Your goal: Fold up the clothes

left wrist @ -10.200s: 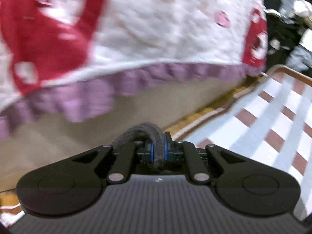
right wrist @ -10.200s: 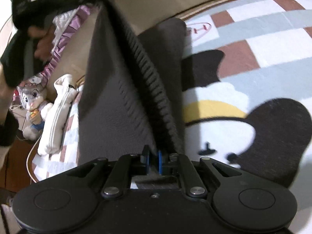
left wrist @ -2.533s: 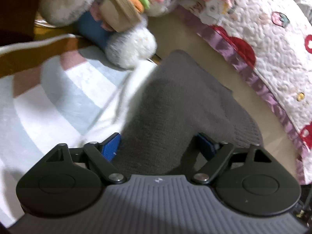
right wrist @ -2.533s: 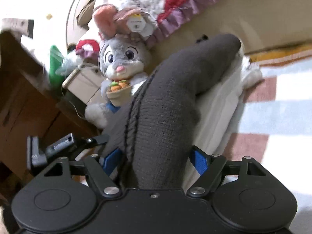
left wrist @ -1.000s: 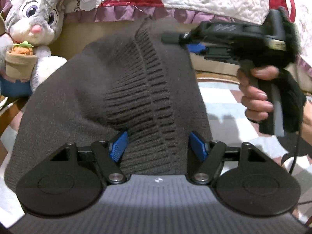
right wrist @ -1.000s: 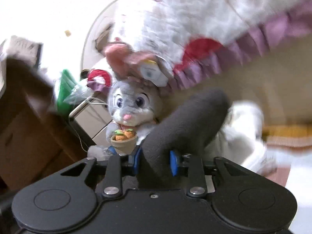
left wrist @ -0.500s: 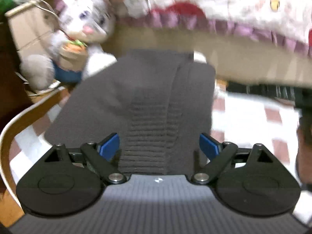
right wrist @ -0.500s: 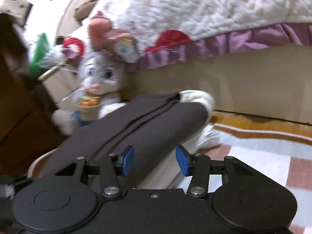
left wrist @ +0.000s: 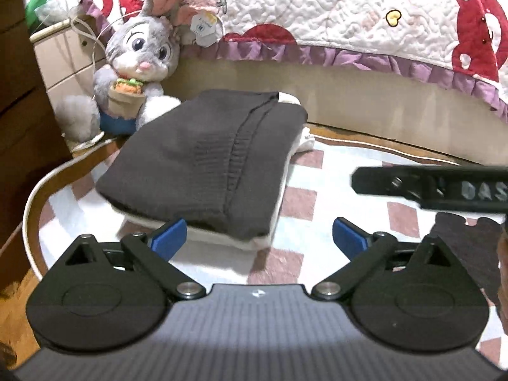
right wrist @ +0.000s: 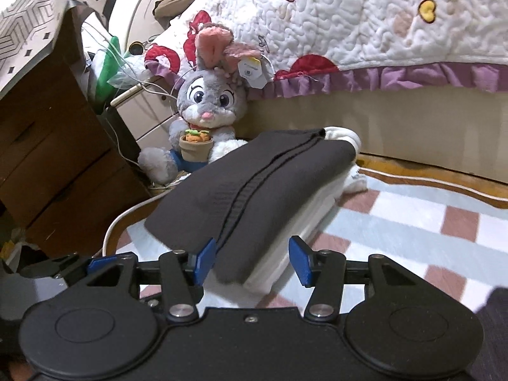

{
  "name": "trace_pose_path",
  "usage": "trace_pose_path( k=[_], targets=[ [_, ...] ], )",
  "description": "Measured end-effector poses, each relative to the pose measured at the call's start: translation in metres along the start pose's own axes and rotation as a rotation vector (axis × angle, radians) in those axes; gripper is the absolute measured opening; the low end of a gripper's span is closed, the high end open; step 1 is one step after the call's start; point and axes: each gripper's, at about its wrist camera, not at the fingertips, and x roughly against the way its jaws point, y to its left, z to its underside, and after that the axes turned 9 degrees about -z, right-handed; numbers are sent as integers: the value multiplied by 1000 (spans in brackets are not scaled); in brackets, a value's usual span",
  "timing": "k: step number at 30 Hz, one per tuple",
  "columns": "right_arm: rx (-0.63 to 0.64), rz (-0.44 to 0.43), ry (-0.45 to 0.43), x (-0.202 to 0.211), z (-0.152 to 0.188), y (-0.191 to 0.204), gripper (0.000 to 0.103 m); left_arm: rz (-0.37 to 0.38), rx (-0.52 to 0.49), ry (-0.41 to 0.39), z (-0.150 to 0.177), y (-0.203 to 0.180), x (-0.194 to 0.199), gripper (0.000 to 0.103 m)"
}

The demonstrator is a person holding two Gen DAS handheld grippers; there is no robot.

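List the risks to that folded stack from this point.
1. The dark knit sweater overhangs the white folded garment under it on the near-left side; a nudge could slide it off.
2. The right gripper, open, straddles the stack's near corner, so closing or dragging could snag the knit and undo the fold.
3. The left gripper sits open just in front of the stack beside the right one, so the two could collide.

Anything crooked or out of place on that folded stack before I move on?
Mostly tidy. The dark knit sweater lies folded on the white garment, but the white one sticks out unevenly at the far end by the bed. Both the left gripper and right gripper are open, clear of it.
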Motion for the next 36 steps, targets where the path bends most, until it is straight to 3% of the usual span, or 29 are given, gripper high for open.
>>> trace_pose_path(
  k=[6, 15, 23, 36],
  targets=[
    [17, 12, -4, 35, 22, 22, 61, 17, -15, -2, 17, -6, 28, 103],
    [47, 103, -17, 62, 39, 32, 68, 26, -30, 17, 30, -12, 41, 103],
    [34, 106, -40, 70, 47, 35, 79, 18, -47, 34, 32, -22, 51, 103],
    [51, 127, -51, 81, 51, 39, 84, 8, -72, 40, 30, -28, 53, 103]
  ],
)
